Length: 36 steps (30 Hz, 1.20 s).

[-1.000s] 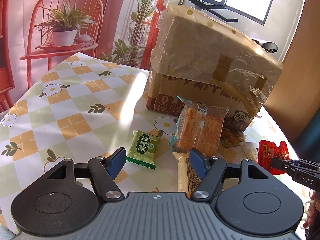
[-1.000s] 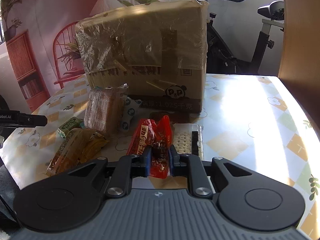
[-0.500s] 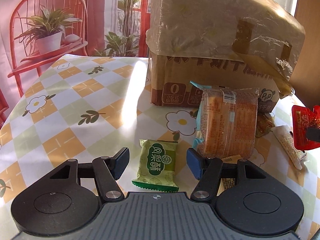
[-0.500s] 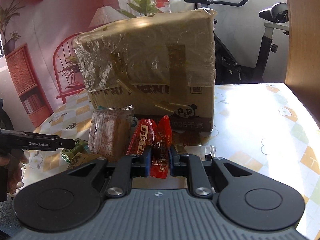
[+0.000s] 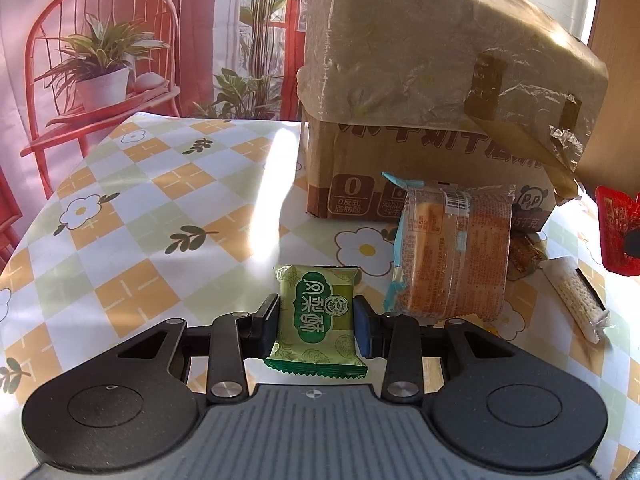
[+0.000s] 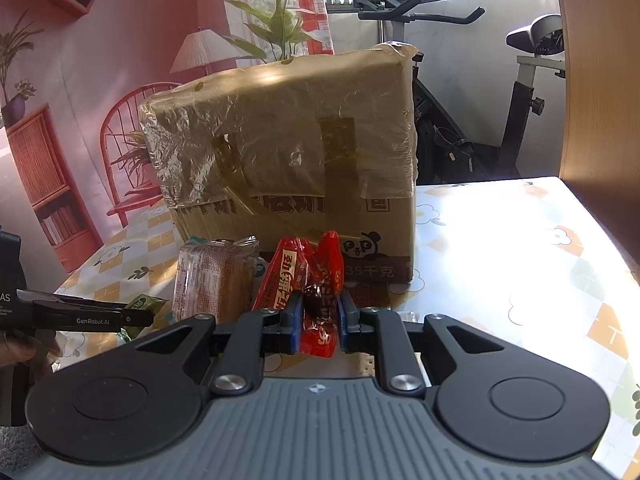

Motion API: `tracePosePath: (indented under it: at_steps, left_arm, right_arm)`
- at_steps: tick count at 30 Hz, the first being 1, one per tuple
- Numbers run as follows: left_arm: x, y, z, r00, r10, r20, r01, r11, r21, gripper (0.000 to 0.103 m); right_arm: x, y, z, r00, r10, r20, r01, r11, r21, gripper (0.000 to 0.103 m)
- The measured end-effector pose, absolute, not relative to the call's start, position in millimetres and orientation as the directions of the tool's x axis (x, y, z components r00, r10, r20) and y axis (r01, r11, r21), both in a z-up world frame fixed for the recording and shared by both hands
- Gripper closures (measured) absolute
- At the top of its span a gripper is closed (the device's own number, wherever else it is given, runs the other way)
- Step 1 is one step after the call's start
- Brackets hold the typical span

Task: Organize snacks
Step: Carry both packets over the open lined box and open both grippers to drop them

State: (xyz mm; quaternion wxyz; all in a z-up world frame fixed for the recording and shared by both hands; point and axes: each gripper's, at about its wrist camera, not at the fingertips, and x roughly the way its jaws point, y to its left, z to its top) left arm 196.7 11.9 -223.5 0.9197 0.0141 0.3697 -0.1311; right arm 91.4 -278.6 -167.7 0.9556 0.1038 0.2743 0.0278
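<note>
A: What does the left claw (image 5: pixel 316 326) have?

B: Its fingers are pressed against both side edges of the small green foil-wrapped pastry packet (image 5: pixel 317 322). The packet sits flat-faced between them, low over the checked flower-print counter (image 5: pixel 132 240). I can't tell whether it is lifted or touching the cloth.

A: And the right claw (image 6: pixel 318 320)?

B: Closed narrow on the crinkled red plastic snack pouch (image 6: pixel 308 280), pinching its lower part so the top stands up free, in front of the large tape-wrapped brown cardboard box (image 6: pixel 288 152).

A: Why grip them by the edges?

B: My guess is that soft wrappers crumple less that way, and each label faces the camera.

A: What's left loose?

B: The clear-wrapped orange cracker block (image 5: pixel 452 252) stands on its edge just beside the box, and a thin white wafer stick in clear film (image 5: pixel 576 300) lies near it. Those look like the next to sort.
</note>
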Motion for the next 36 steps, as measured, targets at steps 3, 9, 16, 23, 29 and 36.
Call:
tracePosePath:
  at_steps: [3, 9, 16, 23, 29, 36]
  left_arm:
    - [193, 17, -196, 0.727, -0.241, -0.643, 0.252, 0.965, -0.076, 0.063]
    - [187, 20, -122, 0.809, -0.283, -0.516, 0.277, 0.957, -0.090, 0.063]
    - [214, -10, -51, 0.851, -0.346, -0.396, 0.339, 0.936, -0.089, 0.063]
    - [276, -67, -18, 0.852, -0.368, -0.373, 0.366, 0.927, -0.077, 0.063]
    - [316, -101, -34, 0.823, -0.369, -0.432, 0.374, 0.924, -0.076, 0.062]
    - [331, -99, -48, 0.815, -0.344, -0.466, 0.357, 0.932, -0.063, 0.042]
  right_arm:
    - [92, -280, -153, 0.866, 0.110, -0.488, -0.005, 0.977, 0.212, 0.085]
    - [102, -286, -115, 0.901, 0.115, -0.418, -0.028, 0.977, 0.209, 0.085]
    - [137, -298, -62, 0.937, 0.114, -0.330, -0.048, 0.978, 0.203, 0.085]
    - [210, -303, -31, 0.941, 0.065, -0.332, -0.021, 0.991, 0.134, 0.085]
    - [253, -309, -47, 0.911, 0.045, -0.410, 0.023, 0.987, 0.158, 0.084]
    - [257, -313, -59, 0.898, 0.037, -0.439, 0.035, 0.987, 0.156, 0.036]
